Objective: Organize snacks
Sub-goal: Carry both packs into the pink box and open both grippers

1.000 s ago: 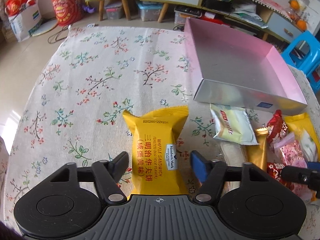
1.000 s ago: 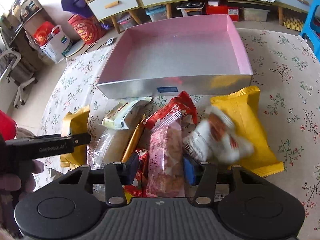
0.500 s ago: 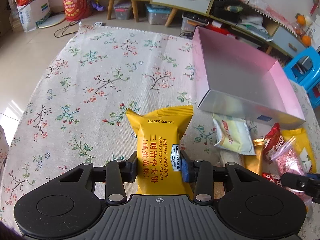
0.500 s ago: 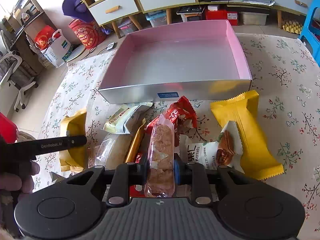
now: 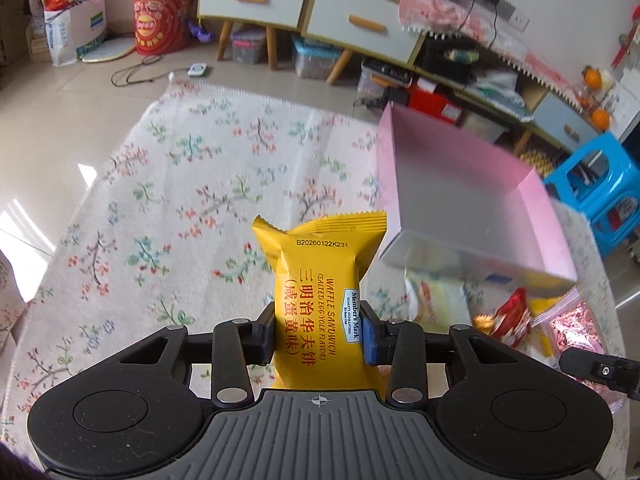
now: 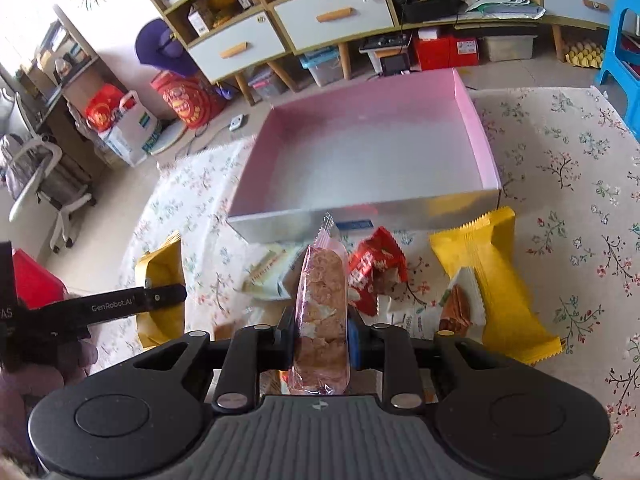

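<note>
My left gripper (image 5: 320, 334) is shut on a yellow waffle sandwich packet (image 5: 320, 280), held upright above the floral cloth. The pink-lined silver box (image 5: 460, 200) stands empty to its right. My right gripper (image 6: 320, 336) is shut on a clear packet of brown biscuits (image 6: 322, 308), lifted off the snack pile in front of the box (image 6: 372, 156). On the cloth below lie a red packet (image 6: 376, 268), a long yellow packet (image 6: 496, 280), a white nut packet (image 6: 456, 304) and a pale packet (image 6: 268, 276). The left gripper (image 6: 120, 306) shows at the left with its yellow packet (image 6: 160, 280).
A floral cloth (image 5: 160, 208) covers the low table. Beyond it are drawer cabinets (image 5: 304, 4), red bags (image 5: 160, 16), storage bins and a blue stool (image 5: 592, 188). A gloved hand (image 6: 36, 368) holds the left gripper.
Both grippers closed on their packets and lifted them. The yellow packet rose off the cloth and the biscuit packet came up out of the pile; the white nut packet settled on the yellow one.
</note>
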### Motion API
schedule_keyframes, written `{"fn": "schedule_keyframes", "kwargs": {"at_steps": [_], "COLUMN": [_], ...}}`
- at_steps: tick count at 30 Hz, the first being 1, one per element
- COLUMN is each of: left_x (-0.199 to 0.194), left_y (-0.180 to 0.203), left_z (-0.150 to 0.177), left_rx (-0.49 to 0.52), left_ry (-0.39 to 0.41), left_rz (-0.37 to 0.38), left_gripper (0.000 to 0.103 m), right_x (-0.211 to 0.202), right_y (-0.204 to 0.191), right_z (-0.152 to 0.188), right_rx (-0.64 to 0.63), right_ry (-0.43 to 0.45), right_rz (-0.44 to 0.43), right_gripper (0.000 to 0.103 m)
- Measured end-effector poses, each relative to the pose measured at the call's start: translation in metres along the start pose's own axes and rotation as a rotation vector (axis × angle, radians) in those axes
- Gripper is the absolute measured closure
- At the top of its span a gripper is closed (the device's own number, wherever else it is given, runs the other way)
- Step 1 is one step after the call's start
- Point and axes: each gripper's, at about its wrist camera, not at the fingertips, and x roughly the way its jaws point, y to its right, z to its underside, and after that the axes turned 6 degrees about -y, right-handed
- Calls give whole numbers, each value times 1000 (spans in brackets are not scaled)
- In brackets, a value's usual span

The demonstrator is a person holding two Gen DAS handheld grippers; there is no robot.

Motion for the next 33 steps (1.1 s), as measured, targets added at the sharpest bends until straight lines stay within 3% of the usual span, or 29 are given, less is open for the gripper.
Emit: {"fn": "schedule_keyframes", "kwargs": {"at_steps": [10,21,26,33], "left_x": [-18,22,44,77], "left_y": [20,87,108,116], "left_z": [-22,-70,-84,-86], "left_rx": [-69,58,123,153], "left_ry": [72,127,163,145], "left_rz": [77,77,49,30], "left_gripper": [67,67,67,67], "right_x": [-15,-7,5,27], "right_y": [13,33,46,59], "right_z": [-27,-55,-71,-85], "right_rx": [150,189,139,116], "right_ry": [115,259,264,247], "right_rz": [-28,-5,51,67], "right_gripper": [89,89,89,89]}}
